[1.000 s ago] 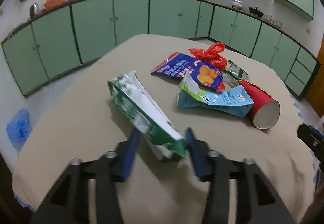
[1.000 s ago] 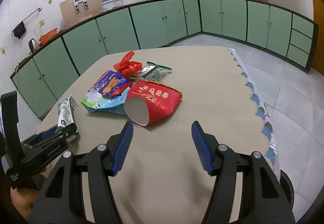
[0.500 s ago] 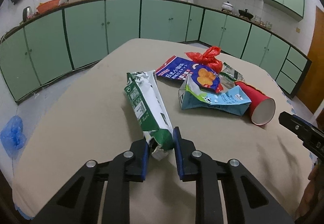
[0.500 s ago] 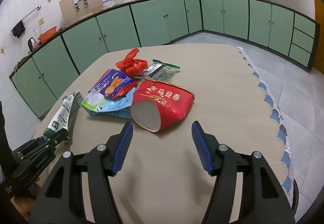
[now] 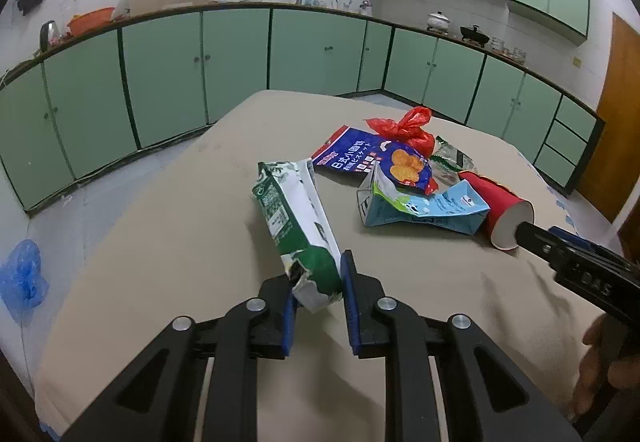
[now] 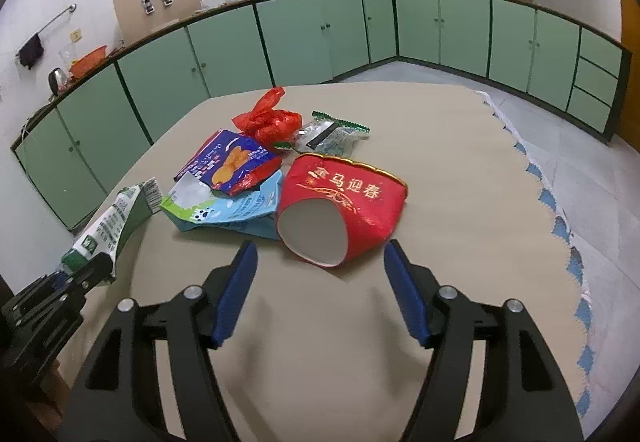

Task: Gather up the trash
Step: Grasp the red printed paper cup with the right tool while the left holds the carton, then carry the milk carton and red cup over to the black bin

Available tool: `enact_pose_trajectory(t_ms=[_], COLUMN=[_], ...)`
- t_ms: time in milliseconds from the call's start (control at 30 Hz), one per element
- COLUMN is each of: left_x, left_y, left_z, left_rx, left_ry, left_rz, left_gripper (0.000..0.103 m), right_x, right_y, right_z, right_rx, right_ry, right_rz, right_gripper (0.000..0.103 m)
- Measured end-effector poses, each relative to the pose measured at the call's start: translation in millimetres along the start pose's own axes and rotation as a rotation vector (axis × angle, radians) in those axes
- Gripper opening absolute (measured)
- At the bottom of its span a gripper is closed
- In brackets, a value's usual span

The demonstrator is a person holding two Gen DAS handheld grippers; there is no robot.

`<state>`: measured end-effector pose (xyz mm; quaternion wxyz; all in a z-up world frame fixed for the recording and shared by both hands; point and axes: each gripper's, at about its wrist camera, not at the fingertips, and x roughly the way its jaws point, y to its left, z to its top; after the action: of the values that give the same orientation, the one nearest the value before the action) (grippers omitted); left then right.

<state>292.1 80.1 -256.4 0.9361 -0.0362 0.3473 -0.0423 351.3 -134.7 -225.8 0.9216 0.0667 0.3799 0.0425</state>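
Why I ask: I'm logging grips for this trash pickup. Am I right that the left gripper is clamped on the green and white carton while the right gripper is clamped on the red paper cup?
Not quite. The left gripper is clamped on the green and white carton, but the right gripper is open: the right wrist view shows its pads apart and short of the red paper cup, not touching it.

Take the cup (image 6: pixel 344 202) as your landmark: the flattened carton (image 6: pixel 228 212) lies touching its left. The snack bag (image 6: pixel 230 162) rests on that carton, and the knotted bag (image 6: pixel 268 120) sits behind the cup.
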Motion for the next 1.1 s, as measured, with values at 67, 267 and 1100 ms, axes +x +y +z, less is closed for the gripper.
enact_pose_trajectory(t_ms=[67,267,1100], left_x=[0.6,4.2,-21.3], left_y=[1.3,2.0,-18.1], left_z=[-0.9,-1.7,-17.0], left_rx=[0.008,0.019,0.076], left_ry=[0.001,0.001,-0.003], left_rz=[-0.007,-0.038,-0.075], left_gripper=[0.020,0.020,0.020], right_x=[7.9,31.1,-28.6], right_y=[2.8,1.2,-30.8], right_z=[1.4,7.5,-16.7], right_rx=[0.006,0.057,0.105], right_ry=[0.004,0.039,0.038], right_rz=[-0.019,-0.066,0.024], right_gripper=[0.067,0.069,0.052])
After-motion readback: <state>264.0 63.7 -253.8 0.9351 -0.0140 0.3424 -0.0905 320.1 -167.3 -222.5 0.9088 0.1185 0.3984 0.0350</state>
